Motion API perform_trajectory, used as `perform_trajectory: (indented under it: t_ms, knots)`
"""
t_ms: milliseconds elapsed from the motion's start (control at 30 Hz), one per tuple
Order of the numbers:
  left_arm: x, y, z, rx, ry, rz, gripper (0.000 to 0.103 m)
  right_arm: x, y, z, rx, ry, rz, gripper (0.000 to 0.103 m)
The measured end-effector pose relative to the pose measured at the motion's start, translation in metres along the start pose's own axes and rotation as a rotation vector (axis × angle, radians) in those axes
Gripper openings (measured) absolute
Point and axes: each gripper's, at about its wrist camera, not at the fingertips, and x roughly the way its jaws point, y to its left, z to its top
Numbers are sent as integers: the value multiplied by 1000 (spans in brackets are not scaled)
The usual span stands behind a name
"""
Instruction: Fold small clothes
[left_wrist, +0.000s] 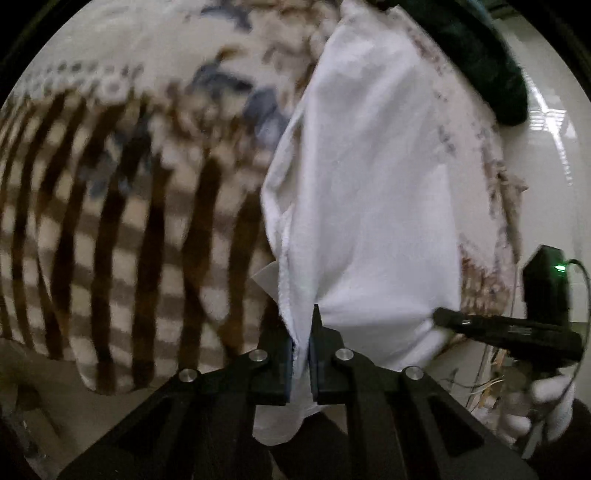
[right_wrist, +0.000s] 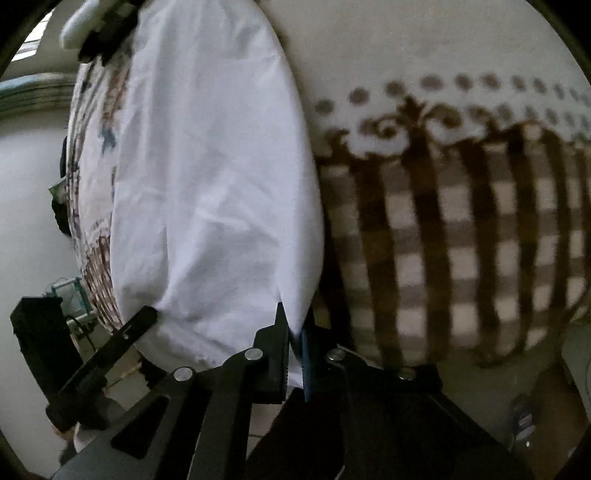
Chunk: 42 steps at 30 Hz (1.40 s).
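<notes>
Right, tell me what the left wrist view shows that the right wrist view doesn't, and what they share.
Left wrist only: a dark green bundle at the cover's far edge, and the left gripper pinching the cloth.
Right wrist only: the cover's dotted border, and the right gripper pinching another edge.
Both: the white cloth on the brown checked cover.

**Patterned cover, pale glossy floor**

A cover (left_wrist: 122, 236) with brown checks is spread over the furniture; a dotted, scrolled border (right_wrist: 424, 114) is seen above the checks, with blurred blue motifs (left_wrist: 236, 85) further in. A fringed edge (left_wrist: 509, 192) hangs by the floor. The pale floor (left_wrist: 546, 155) is lit with bright streaks, a window-like reflection (left_wrist: 546, 118) among them. Beyond, details are lost to blur.
</notes>
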Motion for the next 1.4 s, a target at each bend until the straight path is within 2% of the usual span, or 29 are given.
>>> perform_trajectory:
  t_ms: [133,167,200,233,300,333,367,467,567,633,733,833,933,1000,1100,1133,1167,1200,1233,1267,1400]
  knots:
    - [22,5,6,-60,77,33,13,10,-20,5,38,50,-4,5]
    - [21,-1,11,-75,90,42,19,11,-23,11,53,78,3,6]
    - [10,-7,15,-88,89,49,20,9,-26,15,67,108,10,7]
    - [-3,-11,18,-94,77,45,25,3,-26,20,68,119,19,13]
    - [-32,-25,35,-88,25,7,47,-23,-20,30,38,79,41,27]
    - [-44,-29,47,-80,-5,-7,74,-39,-15,38,24,48,57,45]
    - [-53,-35,66,-72,-44,-24,84,-54,-10,46,16,17,71,53]
    - [-58,-49,141,-40,-135,-72,84,-96,5,90,11,-77,122,53]
    - [-49,-60,232,18,-220,-88,84,-114,29,160,1,-155,149,53]
    - [-34,-59,294,46,-235,-94,84,-119,44,217,-25,-197,143,53]
    - [0,-69,366,88,-214,-90,84,-101,86,297,-23,-226,155,53]
    - [33,-72,419,121,-168,-97,84,-87,103,375,-32,-223,148,53]
    - [53,-79,446,162,-149,-100,84,-62,123,428,-47,-210,125,53]
    - [57,-82,453,186,-160,-99,84,-47,130,457,-49,-192,112,53]
    - [57,-86,455,216,-198,-118,82,-34,134,483,-52,-162,129,53]
    - [55,-87,456,229,-219,-129,75,-32,136,489,-51,-155,144,53]
    - [53,-87,455,242,-237,-128,46,-31,137,492,-55,-156,156,53]
    - [53,-87,455,254,-243,-123,24,-32,141,495,-69,-168,169,53]
    - [54,-85,455,257,-236,-122,7,-35,142,494,-78,-188,170,41]
    - [52,-84,455,260,-246,-130,7,-37,143,492,-85,-200,169,19]
    - [39,-85,449,265,-292,-150,6,-49,150,482,-112,-216,174,13]
